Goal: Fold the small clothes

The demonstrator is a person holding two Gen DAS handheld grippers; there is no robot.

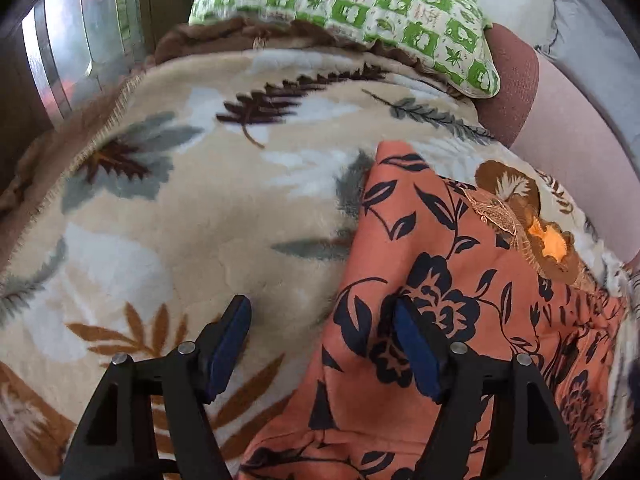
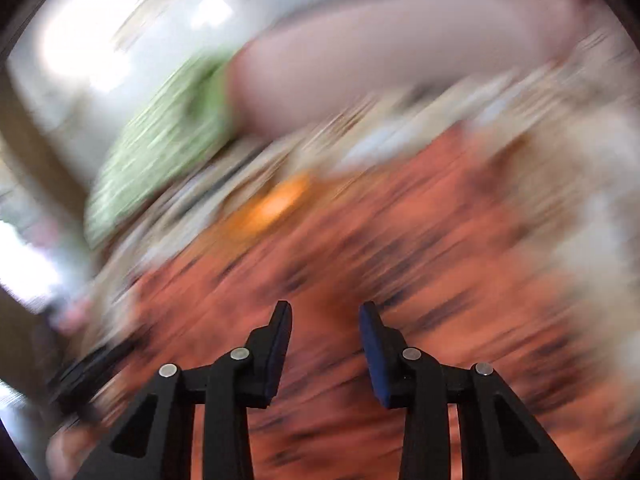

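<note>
An orange garment with a black flower print (image 1: 460,300) lies on a cream leaf-patterned blanket (image 1: 180,208). My left gripper (image 1: 322,312) is open and empty, just above the garment's left edge: one finger over the blanket, the other over the orange cloth. A brown embroidered patch (image 1: 532,224) shows at the garment's far right. In the right wrist view everything is motion-blurred. The orange garment (image 2: 360,260) fills the lower half. My right gripper (image 2: 325,316) is open above it and holds nothing.
A green and white patterned pillow (image 1: 360,8) lies at the head of the bed, also a green blur in the right view (image 2: 168,144). A pink padded bed edge (image 1: 560,120) runs along the right. A dark wooden frame and window stand at the left (image 1: 60,60).
</note>
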